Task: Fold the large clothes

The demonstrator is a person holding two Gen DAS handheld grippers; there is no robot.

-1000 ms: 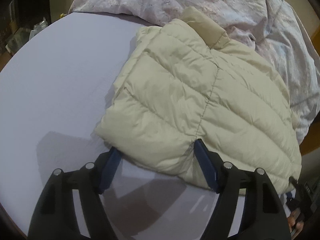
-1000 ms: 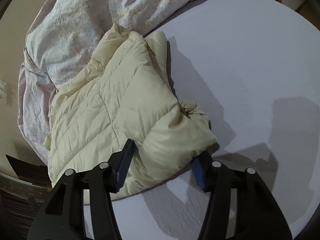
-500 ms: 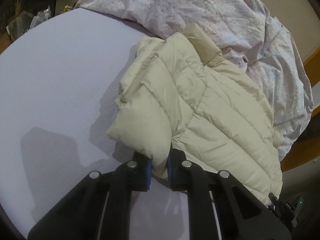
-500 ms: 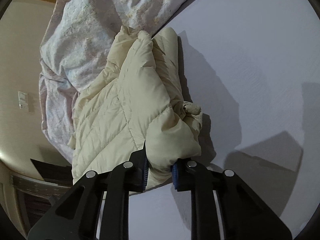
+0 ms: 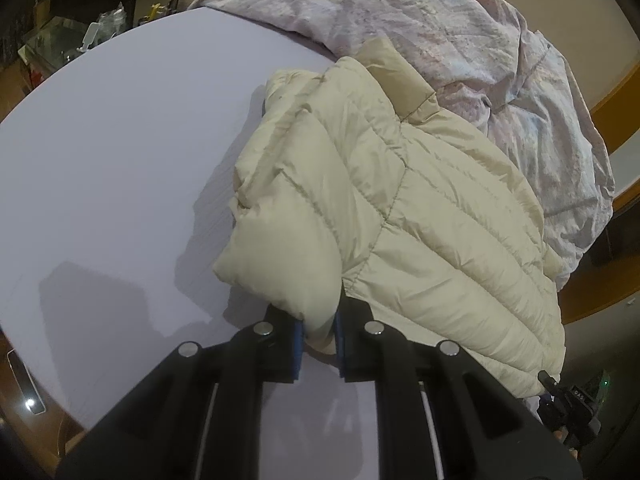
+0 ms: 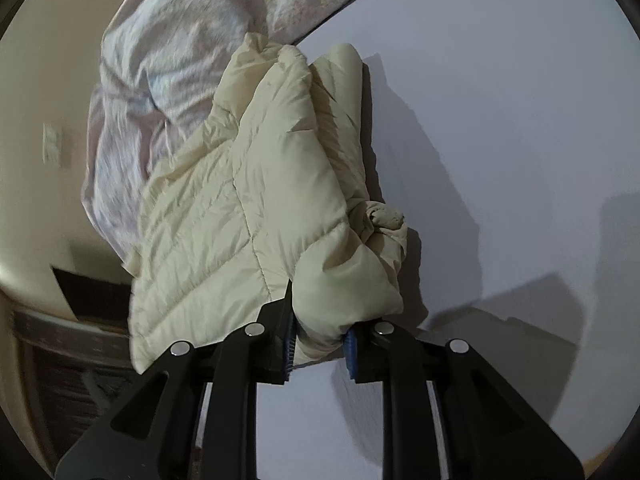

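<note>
The left gripper (image 5: 319, 342) jaws pinch one near corner of the jacket (image 5: 420, 216) and the right gripper (image 6: 319, 344) jaws the other; it lies ahead on the bed (image 5: 120, 140), collar probably farthest.

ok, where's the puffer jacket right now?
The cream puffer jacket is on the lavender sheet, against the crumpled floral duvet. The left tongs and right tongs each pinch its near hem.

Left hand-held gripper (image 5: 319, 340) clamped on cream puffer jacket (image 5: 400, 216) over lilac sheet (image 5: 120, 152).
</note>
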